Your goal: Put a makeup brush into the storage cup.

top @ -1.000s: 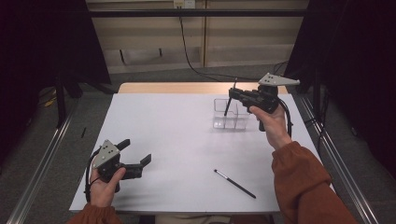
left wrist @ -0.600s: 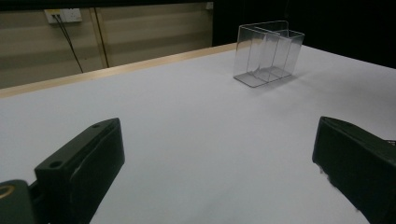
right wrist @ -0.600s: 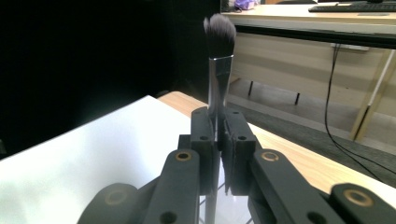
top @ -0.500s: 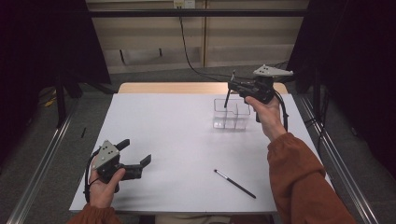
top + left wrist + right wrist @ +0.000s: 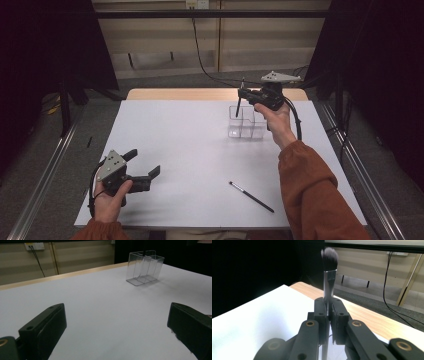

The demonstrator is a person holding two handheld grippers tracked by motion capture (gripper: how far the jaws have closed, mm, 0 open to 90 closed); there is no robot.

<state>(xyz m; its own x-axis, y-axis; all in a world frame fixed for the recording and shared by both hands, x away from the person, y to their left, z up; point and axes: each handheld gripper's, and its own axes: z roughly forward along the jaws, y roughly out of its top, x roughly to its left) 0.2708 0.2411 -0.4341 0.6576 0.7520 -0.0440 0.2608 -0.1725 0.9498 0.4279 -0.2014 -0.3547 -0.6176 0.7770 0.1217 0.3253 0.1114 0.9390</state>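
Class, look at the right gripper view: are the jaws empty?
No, the right gripper is shut on an upright brush, bristles on top.

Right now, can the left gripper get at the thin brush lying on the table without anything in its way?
Probably yes. The left gripper rests open on the table, and only bare white surface lies between it and the thin brush. The clear organizer stands well behind.

My black jaws are clamping a makeup brush (image 5: 329, 282) with dark, pale-tipped bristles and a silver ferrule; the organizer (image 5: 245, 121) is showing clear against the white tabletop (image 5: 190, 145).
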